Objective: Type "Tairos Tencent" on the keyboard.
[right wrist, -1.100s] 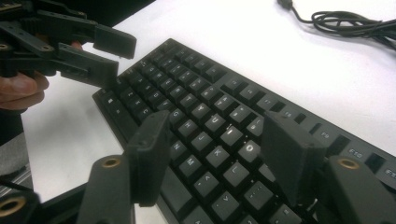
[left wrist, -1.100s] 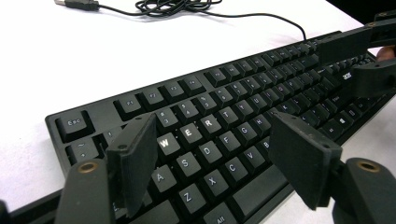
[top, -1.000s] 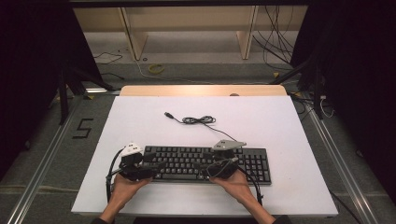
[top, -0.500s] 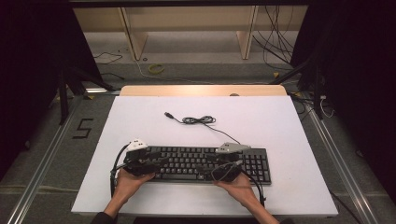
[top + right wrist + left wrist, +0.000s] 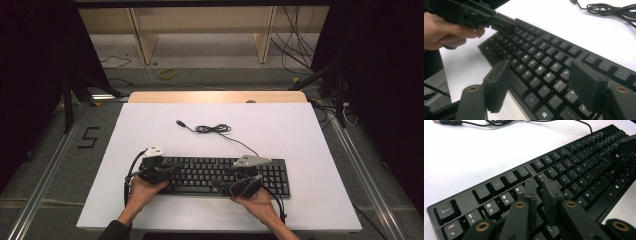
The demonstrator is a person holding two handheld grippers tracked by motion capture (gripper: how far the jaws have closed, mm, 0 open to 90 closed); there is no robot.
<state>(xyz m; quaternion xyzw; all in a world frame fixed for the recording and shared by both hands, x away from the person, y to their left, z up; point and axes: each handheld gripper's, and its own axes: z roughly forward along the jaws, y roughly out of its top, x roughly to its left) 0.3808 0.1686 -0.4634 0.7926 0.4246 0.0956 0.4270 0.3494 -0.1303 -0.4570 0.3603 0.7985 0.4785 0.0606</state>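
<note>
White table in a dark room, high view: black keyboard at 6 o'clock, its cable coiled toward 12. Left gripper over the keyboard's 9 o'clock end, right gripper toward 3. Left gripper view: jaws nearly together after closing, nothing between, above the keys. Right gripper view: jaws wide apart over the keys, widening, holding nothing.
</note>
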